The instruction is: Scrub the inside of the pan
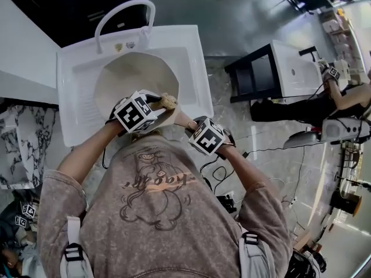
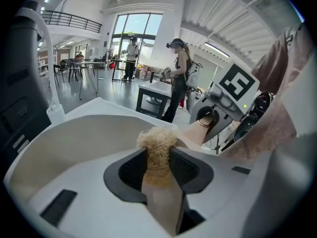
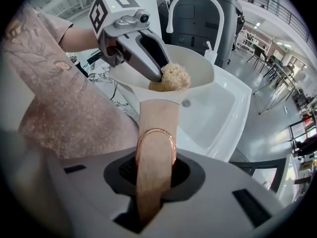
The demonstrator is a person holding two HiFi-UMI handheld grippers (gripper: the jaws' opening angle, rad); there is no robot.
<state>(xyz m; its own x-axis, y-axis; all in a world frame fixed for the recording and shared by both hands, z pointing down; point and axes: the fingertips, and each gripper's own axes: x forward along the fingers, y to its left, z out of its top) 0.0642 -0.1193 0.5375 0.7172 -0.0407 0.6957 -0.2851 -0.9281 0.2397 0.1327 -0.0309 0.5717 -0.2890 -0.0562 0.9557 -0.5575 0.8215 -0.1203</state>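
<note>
A cream-coloured pan (image 1: 128, 79) lies tilted in the white sink (image 1: 75, 74). Its wooden handle (image 1: 184, 120) with a copper ring runs back to my right gripper (image 1: 196, 131), which is shut on it; in the right gripper view the handle (image 3: 157, 128) sits between the jaws of the right gripper (image 3: 154, 170). My left gripper (image 1: 157, 104) is shut on a tan fibrous scrubber (image 1: 168, 102) at the pan's near rim, by the handle's root. In the left gripper view the scrubber (image 2: 157, 143) sticks up between that gripper's (image 2: 157, 170) jaws over the pan's inside (image 2: 74, 143).
A white arched faucet (image 1: 124, 16) stands behind the sink, with a small bottle (image 3: 210, 53) beside it. A black-framed table (image 1: 258, 74) stands to the right. Another person (image 1: 342, 97) works at the far right. Cables lie on the floor (image 1: 214, 172).
</note>
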